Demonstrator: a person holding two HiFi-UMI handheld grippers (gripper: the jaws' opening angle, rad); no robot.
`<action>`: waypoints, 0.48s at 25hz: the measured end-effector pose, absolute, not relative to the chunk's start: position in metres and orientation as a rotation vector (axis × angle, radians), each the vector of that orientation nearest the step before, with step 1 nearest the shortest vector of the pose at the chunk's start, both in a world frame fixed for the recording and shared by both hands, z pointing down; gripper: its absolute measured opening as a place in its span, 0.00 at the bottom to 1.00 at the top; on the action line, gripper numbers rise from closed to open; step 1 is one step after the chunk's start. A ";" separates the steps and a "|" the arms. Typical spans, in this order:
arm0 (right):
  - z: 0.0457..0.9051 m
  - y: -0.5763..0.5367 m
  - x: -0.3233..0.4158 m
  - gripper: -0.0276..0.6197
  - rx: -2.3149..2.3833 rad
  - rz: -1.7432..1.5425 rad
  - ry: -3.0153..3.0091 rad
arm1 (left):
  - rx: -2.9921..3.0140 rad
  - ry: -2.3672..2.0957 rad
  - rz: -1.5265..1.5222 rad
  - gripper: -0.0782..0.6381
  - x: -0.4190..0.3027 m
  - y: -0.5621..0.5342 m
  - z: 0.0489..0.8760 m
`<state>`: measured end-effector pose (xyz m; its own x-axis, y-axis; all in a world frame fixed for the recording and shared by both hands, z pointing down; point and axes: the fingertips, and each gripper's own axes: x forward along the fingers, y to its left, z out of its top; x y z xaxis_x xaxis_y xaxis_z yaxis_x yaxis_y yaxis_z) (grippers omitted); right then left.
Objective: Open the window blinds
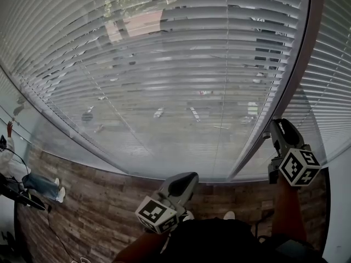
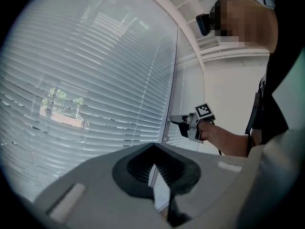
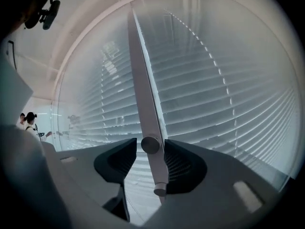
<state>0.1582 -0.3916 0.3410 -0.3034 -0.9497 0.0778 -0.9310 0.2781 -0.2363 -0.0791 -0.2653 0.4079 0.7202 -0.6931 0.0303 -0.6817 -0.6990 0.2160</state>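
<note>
Right gripper [image 3: 150, 141] jaws are spread around the knob [image 3: 150, 145], not gripping it; left gripper [image 2: 153, 148] jaws are pressed together, empty, before the blinds [image 1: 164, 64].

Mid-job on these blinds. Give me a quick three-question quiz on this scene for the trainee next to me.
1. True or false: the left tool grips the round knob.
2. The knob sits on: A) a pull cord; B) the upright frame bar beside the blinds; C) a table edge.
3. Fill in: the jaws of the right tool stand ___ with the knob between them.

Key: 1 false, the left tool hangs back from the window with nothing in it; 2 B; 3 open.
</note>
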 end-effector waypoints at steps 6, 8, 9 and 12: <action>0.332 -0.391 0.155 0.35 -1.770 -0.400 2.421 | 2.712 -1.088 -0.098 0.11 -0.077 -0.265 0.399; 0.335 -0.392 0.157 0.31 -1.787 -0.394 2.411 | 2.706 -1.099 -0.090 0.11 -0.078 -0.266 0.400; 0.337 -0.392 0.159 0.29 -1.795 -0.390 2.408 | 2.704 -1.105 -0.079 0.11 -0.079 -0.266 0.403; 0.336 -0.392 0.159 0.27 -1.810 -0.378 2.409 | 2.700 -1.114 -0.044 0.11 -0.082 -0.265 0.410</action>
<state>0.1590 -0.3925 0.3360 -0.2859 -0.9561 0.0645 -0.9300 0.2606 -0.2594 -0.0819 -0.2655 0.4100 0.7121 -0.6998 0.0562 -0.6933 -0.6884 0.2133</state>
